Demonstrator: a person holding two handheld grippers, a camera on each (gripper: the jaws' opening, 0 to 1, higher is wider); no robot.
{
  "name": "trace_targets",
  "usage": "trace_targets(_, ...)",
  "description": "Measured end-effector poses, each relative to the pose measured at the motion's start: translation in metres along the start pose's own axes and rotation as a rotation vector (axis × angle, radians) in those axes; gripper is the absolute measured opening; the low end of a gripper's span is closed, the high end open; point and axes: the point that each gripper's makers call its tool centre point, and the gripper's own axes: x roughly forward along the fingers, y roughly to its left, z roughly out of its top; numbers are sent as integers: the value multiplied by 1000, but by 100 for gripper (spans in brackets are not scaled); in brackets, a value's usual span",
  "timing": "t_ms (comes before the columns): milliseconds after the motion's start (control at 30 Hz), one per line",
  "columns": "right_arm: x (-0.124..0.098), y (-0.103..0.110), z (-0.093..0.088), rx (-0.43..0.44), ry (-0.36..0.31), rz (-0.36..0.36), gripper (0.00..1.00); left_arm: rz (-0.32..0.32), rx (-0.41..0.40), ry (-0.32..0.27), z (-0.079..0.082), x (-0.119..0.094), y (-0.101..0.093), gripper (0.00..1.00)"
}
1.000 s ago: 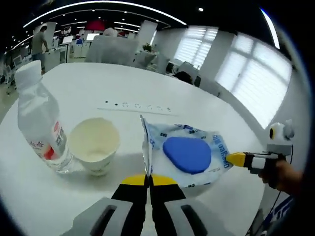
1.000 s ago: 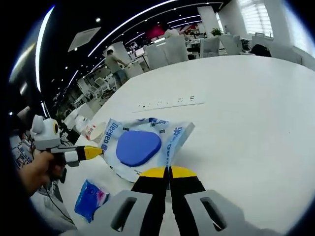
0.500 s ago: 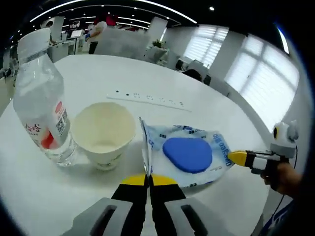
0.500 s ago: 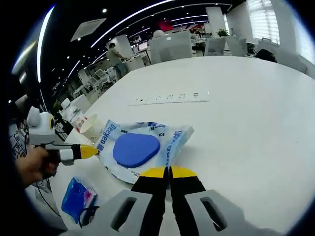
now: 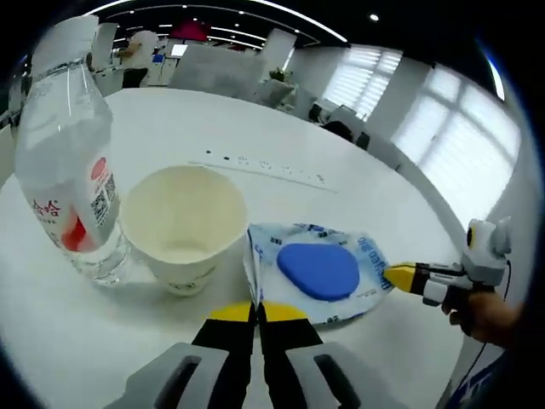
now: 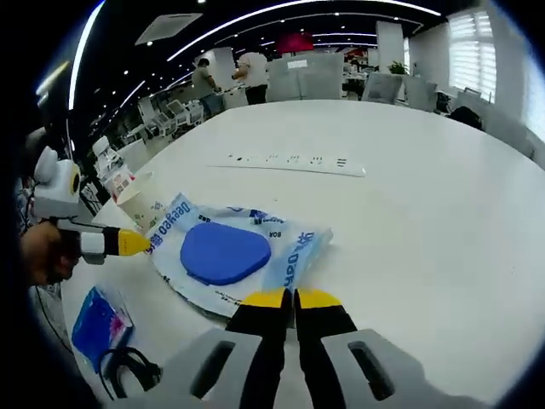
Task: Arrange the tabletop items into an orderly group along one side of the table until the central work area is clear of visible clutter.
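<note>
An empty paper cup beside a water bottle; a blue-centred packet is gripped by both grippers' clenched jaws.

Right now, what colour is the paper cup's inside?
Cream paper cup, clearest in the left gripper view.

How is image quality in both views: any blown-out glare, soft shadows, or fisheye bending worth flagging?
Left gripper view: the windows at the upper right are blown out, the paper cup casts a soft shadow on the table, and the bottle bulges near the edge. Right gripper view: ceiling light strips curve with the lens, the table rim bows, and the blue-printed pouch stays sharp.
</note>
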Motion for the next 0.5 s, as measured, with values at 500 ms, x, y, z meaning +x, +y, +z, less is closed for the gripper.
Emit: trace_targets(500,-11,13,0,-75,-78,67,29,-11,84,41,-9,-13,-10,16)
